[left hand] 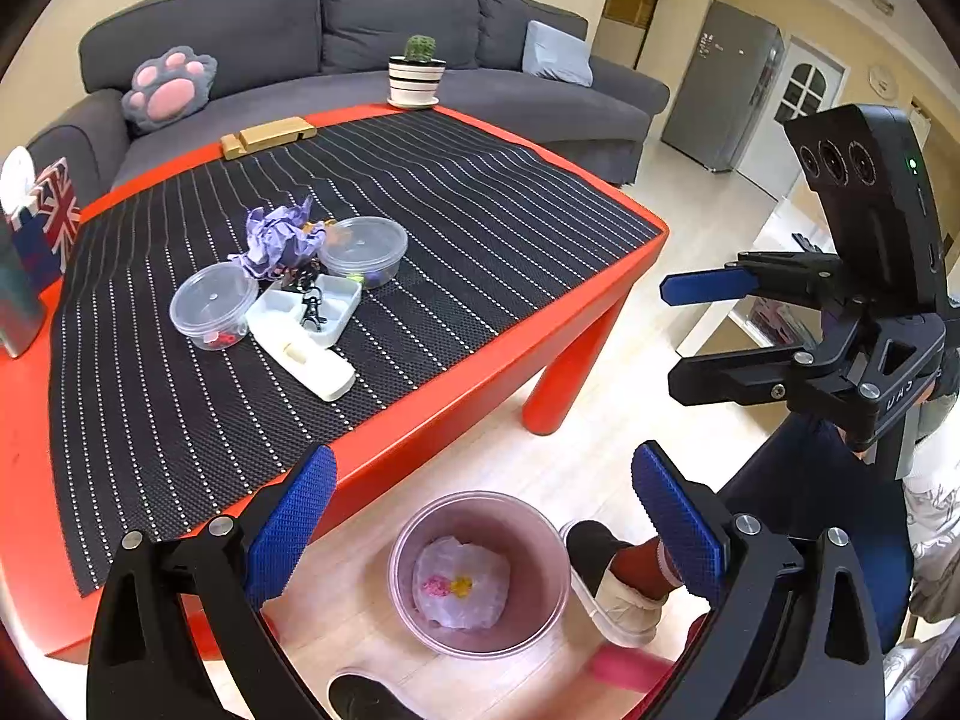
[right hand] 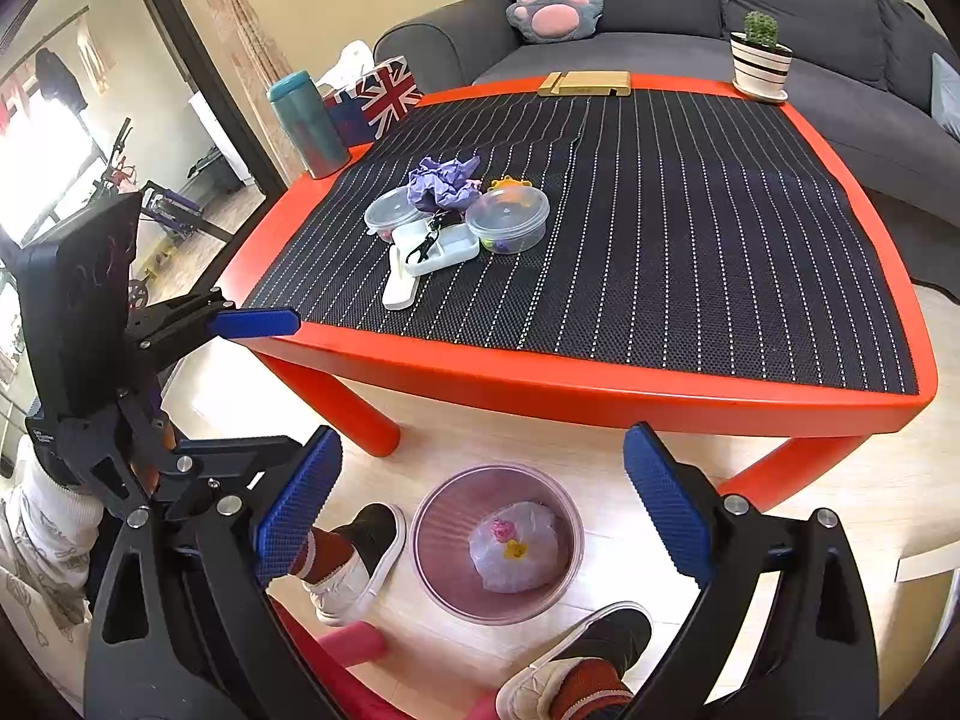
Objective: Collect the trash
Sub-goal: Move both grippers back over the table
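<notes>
Left wrist view: the left gripper gapes wide and empty above one bin holding one bag; two tubs on the table.

Right wrist view: the right gripper, wide and empty, hangs over that bin; one purple wad lies on the table.

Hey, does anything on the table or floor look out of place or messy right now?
Yes. A crumpled purple paper wad lies on the table mat among the clear lidded tubs, apparently trash not yet collected. A white case lies open with a black clip on it. The bin on the floor holds one bagged bundle.
</notes>
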Available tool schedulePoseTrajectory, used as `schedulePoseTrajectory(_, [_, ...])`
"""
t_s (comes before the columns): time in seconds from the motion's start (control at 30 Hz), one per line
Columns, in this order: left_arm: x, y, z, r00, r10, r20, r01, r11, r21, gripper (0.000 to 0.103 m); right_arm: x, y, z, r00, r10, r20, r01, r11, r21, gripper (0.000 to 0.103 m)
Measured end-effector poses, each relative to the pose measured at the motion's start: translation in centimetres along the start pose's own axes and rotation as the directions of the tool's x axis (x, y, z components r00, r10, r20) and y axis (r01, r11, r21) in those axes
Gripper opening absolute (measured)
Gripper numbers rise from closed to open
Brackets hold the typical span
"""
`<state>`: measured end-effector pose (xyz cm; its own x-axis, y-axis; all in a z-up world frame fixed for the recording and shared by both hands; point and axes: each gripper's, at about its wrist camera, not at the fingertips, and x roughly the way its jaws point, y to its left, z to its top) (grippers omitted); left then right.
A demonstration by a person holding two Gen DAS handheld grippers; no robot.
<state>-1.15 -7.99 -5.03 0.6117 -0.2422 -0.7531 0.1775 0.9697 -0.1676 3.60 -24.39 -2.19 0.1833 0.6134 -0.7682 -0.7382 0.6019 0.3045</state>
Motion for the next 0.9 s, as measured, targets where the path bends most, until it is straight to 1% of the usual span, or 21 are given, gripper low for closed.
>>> schedulePoseTrajectory(0.33, [-1.0,1.4,0.1,0.999,0.037,0.025,-0.036,0.999,-0.037,0.095,0.6,0.7,0.8,1.0,0.003,-0.002,-0.003,1.0,-0.011,0.093])
schedulePoseTrajectory(0.57, [-2.1,3.1,0.7,0.995,0.084,0.055,-0.08,0.994,-0.073,0.095,1.3,1.4,1.7,1.0,0.0,-0.006,0.0,1.0,-0.025,0.093])
schedulePoseTrajectory(0.7, [-2.5,4.1,1.1,0.992,0.104,0.065,-0.098,0.991,-0.092,0.095,1.6,1.7,2.6,1.0,-0.014,0.0,0.014,0.999,-0.037,0.093])
schedulePoseTrajectory(0.9, [-2.6,5.3,1.5,0.99,0.121,0.068,-0.113,0.988,-0.107,0.095,1.9,1.6,5.1,0.999,-0.04,0.014,0.04,0.998,-0.051,0.093])
